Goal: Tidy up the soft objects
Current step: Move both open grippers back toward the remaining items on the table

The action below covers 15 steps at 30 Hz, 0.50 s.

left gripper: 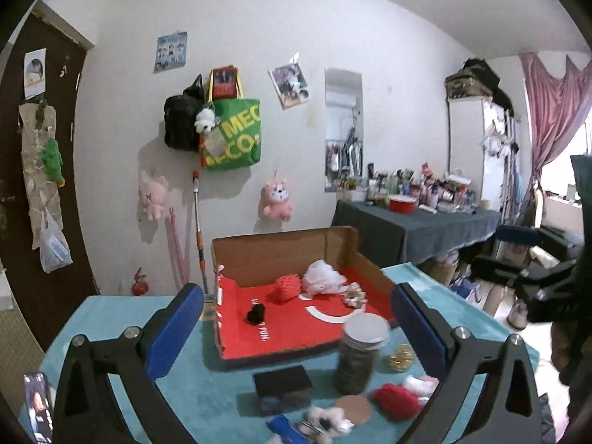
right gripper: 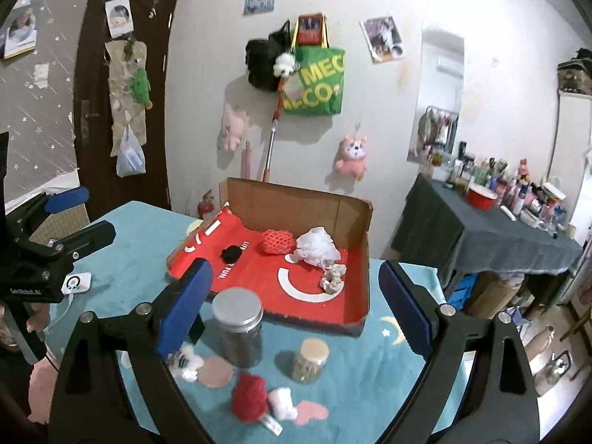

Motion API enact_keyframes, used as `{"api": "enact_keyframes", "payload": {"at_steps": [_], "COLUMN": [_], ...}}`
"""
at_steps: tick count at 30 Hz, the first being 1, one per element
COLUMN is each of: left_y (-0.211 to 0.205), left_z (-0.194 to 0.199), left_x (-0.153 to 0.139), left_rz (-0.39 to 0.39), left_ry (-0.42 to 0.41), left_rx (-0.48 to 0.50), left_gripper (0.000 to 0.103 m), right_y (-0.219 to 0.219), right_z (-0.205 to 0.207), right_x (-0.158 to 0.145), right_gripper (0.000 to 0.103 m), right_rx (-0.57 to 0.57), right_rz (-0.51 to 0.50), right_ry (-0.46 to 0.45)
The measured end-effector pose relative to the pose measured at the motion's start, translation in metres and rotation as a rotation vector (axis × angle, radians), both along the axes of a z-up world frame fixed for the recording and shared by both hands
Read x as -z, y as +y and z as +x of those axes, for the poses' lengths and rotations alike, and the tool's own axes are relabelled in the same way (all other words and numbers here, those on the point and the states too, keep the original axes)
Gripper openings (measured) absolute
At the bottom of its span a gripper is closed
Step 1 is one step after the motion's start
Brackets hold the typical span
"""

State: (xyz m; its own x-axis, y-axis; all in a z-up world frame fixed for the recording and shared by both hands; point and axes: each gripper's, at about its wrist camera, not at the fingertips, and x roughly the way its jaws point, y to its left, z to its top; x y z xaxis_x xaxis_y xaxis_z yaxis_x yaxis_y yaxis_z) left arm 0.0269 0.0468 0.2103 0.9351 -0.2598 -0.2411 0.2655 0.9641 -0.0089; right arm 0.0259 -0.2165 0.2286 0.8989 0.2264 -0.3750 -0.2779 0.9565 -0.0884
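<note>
An open cardboard box [left gripper: 273, 248] [right gripper: 296, 199] with a red floor lies on the teal tablecloth. In it sit a red mesh ball [left gripper: 288, 285] [right gripper: 278, 241], a white mesh pouf [left gripper: 322, 277] [right gripper: 316, 246], a black scrunchie [left gripper: 256, 312] [right gripper: 230, 253] and a beige scrunchie [left gripper: 353, 294] [right gripper: 333, 277]. Nearer me lie a red knit piece [left gripper: 394, 397] [right gripper: 249, 396], a small white plush [right gripper: 283, 401] and a white fluffy item [left gripper: 329, 420] [right gripper: 188, 362]. My left gripper [left gripper: 296, 329] [right gripper: 74, 214] and right gripper [right gripper: 292, 307] [left gripper: 518, 273] hover above the table, both open and empty.
A tall dark jar [left gripper: 357, 355] [right gripper: 238, 327], a small cork-lidded jar [right gripper: 310, 360], a cork coaster [left gripper: 353, 409] and a black box [left gripper: 283, 383] stand among the loose items. A cluttered side table [left gripper: 418, 222] stands at the right. Bags and plush toys hang on the wall behind.
</note>
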Motion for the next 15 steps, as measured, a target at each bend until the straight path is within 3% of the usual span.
{"api": "enact_keyframes", "payload": {"at_steps": [8,15], "left_y": [-0.009,-0.018], "left_z": [-0.042,-0.048], "left_x": [0.024,0.065], "left_rz": [-0.049,-0.039], "left_ry": [-0.033,0.017], "left_rx": [-0.030,-0.087], "left_gripper": [0.103,0.103], "right_y": [-0.006,-0.011], "right_z": [-0.058,-0.078], "right_x": [0.029,0.066], "right_gripper": [0.097,0.097], "right_rx": [0.050,0.134], "right_rz": [0.022,0.018], "right_ry": [-0.068,-0.096]}}
